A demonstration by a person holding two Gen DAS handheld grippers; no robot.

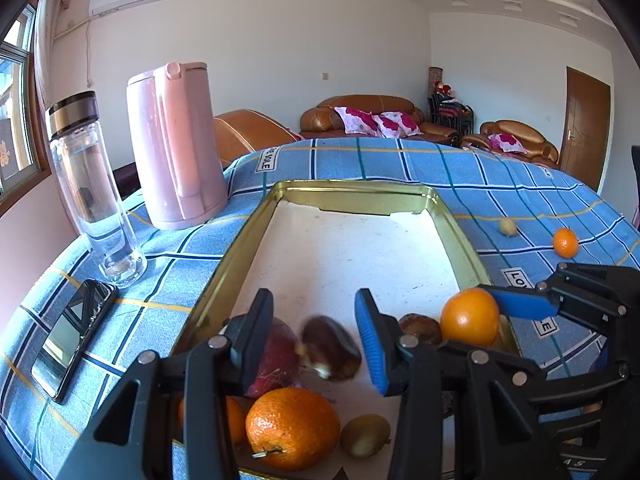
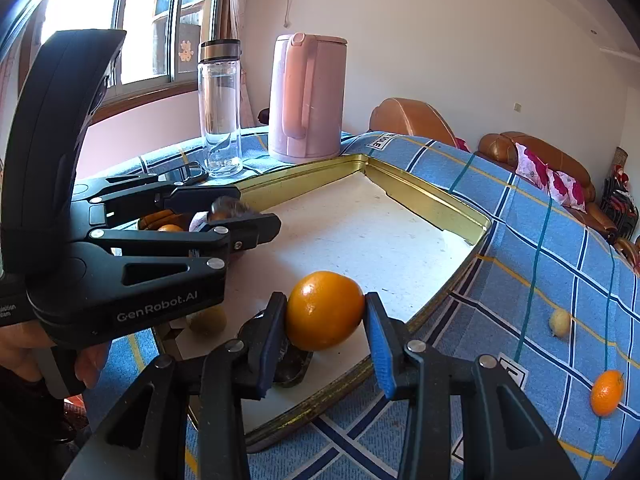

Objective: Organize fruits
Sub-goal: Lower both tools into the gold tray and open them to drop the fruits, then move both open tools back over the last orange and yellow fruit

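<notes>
A gold-rimmed tray (image 1: pixel 452 220) with a white liner lies on the blue checked cloth. My left gripper (image 1: pixel 312 320) is over its near end, shut on a blurred brown fruit (image 1: pixel 330 354). Below it lie a red fruit (image 1: pixel 276 360), a big orange (image 1: pixel 292 428) and a greenish kiwi-like fruit (image 1: pixel 364 434). My right gripper (image 2: pixel 324 316) is shut on a smooth orange (image 2: pixel 324 312) just above the tray's near right corner, beside another brown fruit (image 1: pixel 420 328). A tangerine (image 2: pixel 607 392) and a small pale fruit (image 2: pixel 560 322) lie on the cloth to the right of the tray.
A pink kettle (image 1: pixel 176 148), a clear glass bottle (image 1: pixel 92 192) and a black phone (image 1: pixel 72 336) stand left of the tray. A person's hand (image 2: pixel 88 360) holds the left gripper. Brown sofas stand beyond the table's far edge.
</notes>
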